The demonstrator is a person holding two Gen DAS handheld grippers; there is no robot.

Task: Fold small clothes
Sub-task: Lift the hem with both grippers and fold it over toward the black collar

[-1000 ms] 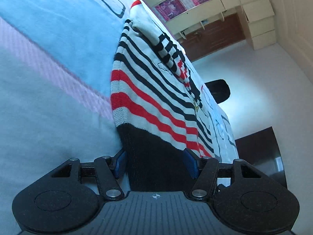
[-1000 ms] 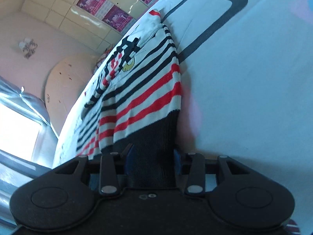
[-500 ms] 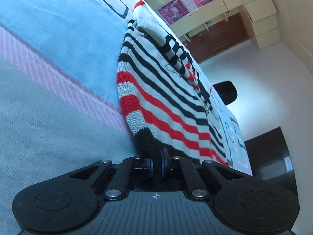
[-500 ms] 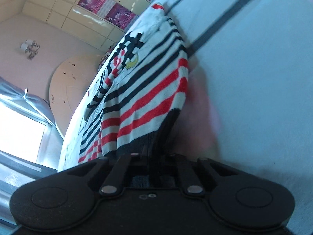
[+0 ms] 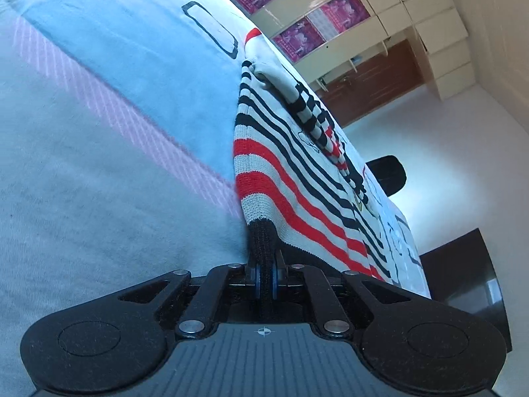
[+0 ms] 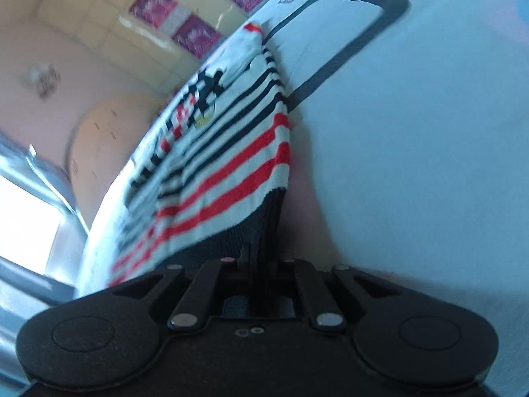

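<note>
A small knit sweater (image 5: 291,168) with black, red and off-white stripes lies on a pale blue bedsheet (image 5: 132,76). Its sleeve is folded across the body. My left gripper (image 5: 265,276) is shut on the sweater's black hem band at one corner. The sweater also shows in the right wrist view (image 6: 231,165), blurred by motion. My right gripper (image 6: 256,264) is shut on the black hem band at the other corner. Both hem corners are lifted a little off the sheet.
The sheet has a pink striped band (image 5: 125,122) and black outlined rectangles (image 5: 211,29) (image 6: 337,39). Beyond the bed edge are cabinets with purple posters (image 5: 317,20), a dark stool (image 5: 386,172) and a dark cabinet (image 5: 463,271). A window (image 6: 23,218) is at the left.
Both grippers closed on the black hem band, from open around it a second ago. Since then they have lifted the hem slightly, and the right wrist view has blurred.
</note>
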